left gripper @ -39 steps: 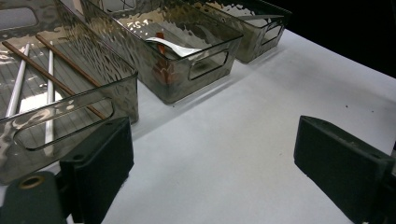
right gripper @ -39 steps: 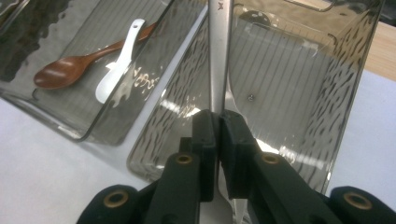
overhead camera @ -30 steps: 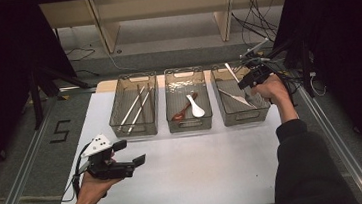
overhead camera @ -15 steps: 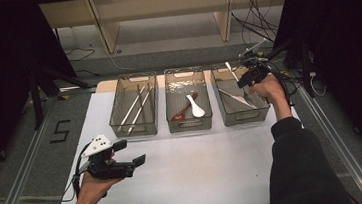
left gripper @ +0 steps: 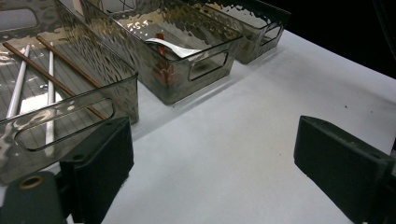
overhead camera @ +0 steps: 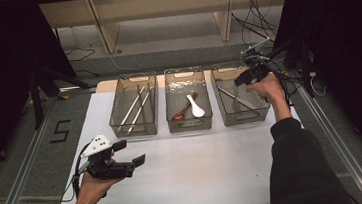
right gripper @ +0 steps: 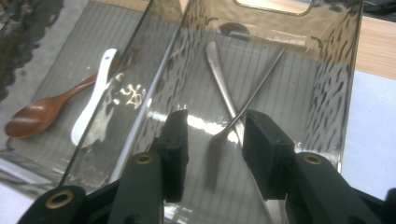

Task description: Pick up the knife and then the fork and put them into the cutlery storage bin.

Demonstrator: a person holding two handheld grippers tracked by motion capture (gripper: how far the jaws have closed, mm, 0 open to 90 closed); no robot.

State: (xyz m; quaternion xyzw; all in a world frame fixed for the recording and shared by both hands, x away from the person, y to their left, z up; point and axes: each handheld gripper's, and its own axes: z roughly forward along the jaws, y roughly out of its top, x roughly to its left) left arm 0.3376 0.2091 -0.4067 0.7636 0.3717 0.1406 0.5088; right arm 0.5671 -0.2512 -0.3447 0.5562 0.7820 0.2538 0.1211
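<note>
Dim room, dark floor with cables at the top of the high view, and a matte white table top (overhead camera: 216, 179) taking up the middle of the frame. Three smoky, ripple-textured clear plastic bins sit in a row across it.

Your right gripper (right gripper: 215, 135) has blocky black jaws with brass-coloured screws, and they've just been opening: they now stand part-way apart with nothing pressed between the pads. Seen between them, lying in the right bin (right gripper: 336, 93), is a slim shiny metal fork (right gripper: 252, 95), tines toward the bottom of the right gripper view and handle running to the upper right. It crosses a second thin metal utensil (right gripper: 219, 79) with a rounded end; I can't tell exactly what that one is. In the high view, that gripper (overhead camera: 247, 78) hangs over the bin's far edge, in the upper right.

In the middle bin (overhead camera: 190, 123) there's a glossy reddish-brown wooden spoon (right gripper: 42, 112) and a smooth white ceramic soup spoon (right gripper: 95, 109), side by side and overlapping near the handles.

The left bin (overhead camera: 136, 129) holds long thin chopsticks (left gripper: 49, 77), some pale, some brown.

Your left gripper (overhead camera: 124, 160) sits in the lower left of the high view, jaws spread wide and empty over bare table, with the grey three-cornered plate on top.
</note>
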